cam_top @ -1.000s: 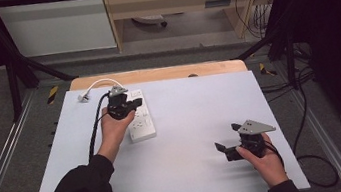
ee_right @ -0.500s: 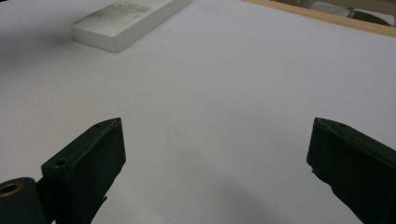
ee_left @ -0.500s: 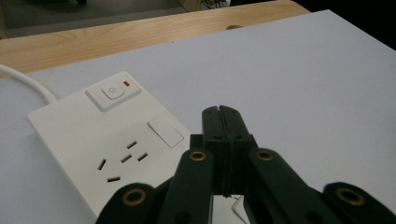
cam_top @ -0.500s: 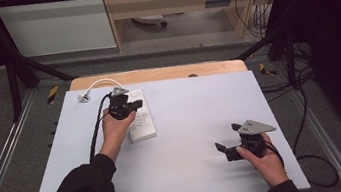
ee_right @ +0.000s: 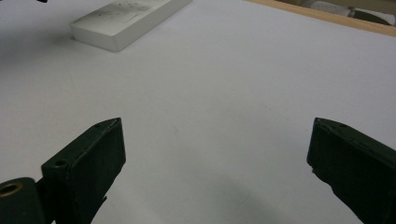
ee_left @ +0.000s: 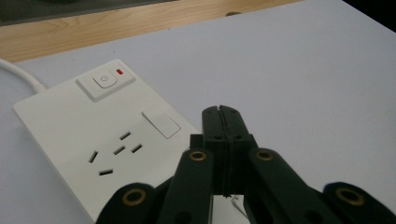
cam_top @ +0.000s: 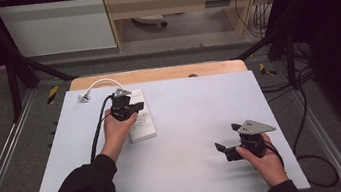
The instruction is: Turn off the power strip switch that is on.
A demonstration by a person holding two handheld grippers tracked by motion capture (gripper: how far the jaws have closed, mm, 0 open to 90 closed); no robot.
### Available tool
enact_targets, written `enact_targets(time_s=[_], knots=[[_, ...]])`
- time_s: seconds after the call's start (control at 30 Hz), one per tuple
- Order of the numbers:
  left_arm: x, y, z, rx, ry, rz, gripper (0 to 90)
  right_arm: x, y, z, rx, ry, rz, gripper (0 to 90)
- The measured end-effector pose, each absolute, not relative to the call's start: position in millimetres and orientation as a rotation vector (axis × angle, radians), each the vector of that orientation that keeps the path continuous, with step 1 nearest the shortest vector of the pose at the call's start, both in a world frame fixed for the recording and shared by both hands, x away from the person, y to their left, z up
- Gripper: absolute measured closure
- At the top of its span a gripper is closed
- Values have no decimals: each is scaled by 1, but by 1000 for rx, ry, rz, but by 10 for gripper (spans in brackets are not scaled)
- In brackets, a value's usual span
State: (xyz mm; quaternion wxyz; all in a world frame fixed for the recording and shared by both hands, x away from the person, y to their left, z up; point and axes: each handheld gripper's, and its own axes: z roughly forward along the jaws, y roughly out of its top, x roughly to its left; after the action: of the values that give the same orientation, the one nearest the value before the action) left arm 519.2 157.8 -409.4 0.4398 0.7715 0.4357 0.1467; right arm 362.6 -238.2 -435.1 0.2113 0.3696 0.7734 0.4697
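Observation:
A white power strip (cam_top: 142,122) lies on the white table top, left of the middle. Its switch button (ee_left: 103,80) with a small red mark beside it sits at the far end, and a socket (ee_left: 114,151) lies nearer. My left gripper (ee_left: 220,109) hovers over the strip's near half with its jaws pressed together and nothing between them; it is also in the high view (cam_top: 132,109). My right gripper (cam_top: 224,149) rests low at the table's front right, jaws spread wide over bare surface. The strip (ee_right: 126,21) shows far off in the right gripper view.
The strip's white cable with its plug (cam_top: 84,96) curls off toward the back left corner. A wooden edge (cam_top: 155,74) borders the table's far side. Dark frame bars and black cables (cam_top: 301,72) run around the table. Bare white surface spreads between the two hands.
The left hand has shifted slightly toward the near side along the strip. The right hand has kept still.

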Motion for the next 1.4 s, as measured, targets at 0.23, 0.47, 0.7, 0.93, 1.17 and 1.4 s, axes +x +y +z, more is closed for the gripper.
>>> enact_targets(time_s=[0.23,0.47,0.7,0.93,1.17,1.4], knots=[[519,155,-411,1930,1079,363,899,363,-238,-435,1023,2151,1302,48],[518,153,-414,1940,1075,364,899,363,-238,-435,1025,2148,1301,48],[518,151,-415,1944,1072,369,899,363,-238,-435,1026,2150,1304,48],[517,153,-421,1953,1078,366,899,363,-238,-435,1026,2152,1303,47],[518,155,-424,1954,1090,369,899,363,-238,-435,1028,2153,1303,48],[518,155,-426,1956,1095,370,899,363,-238,-435,1030,2157,1302,47]])
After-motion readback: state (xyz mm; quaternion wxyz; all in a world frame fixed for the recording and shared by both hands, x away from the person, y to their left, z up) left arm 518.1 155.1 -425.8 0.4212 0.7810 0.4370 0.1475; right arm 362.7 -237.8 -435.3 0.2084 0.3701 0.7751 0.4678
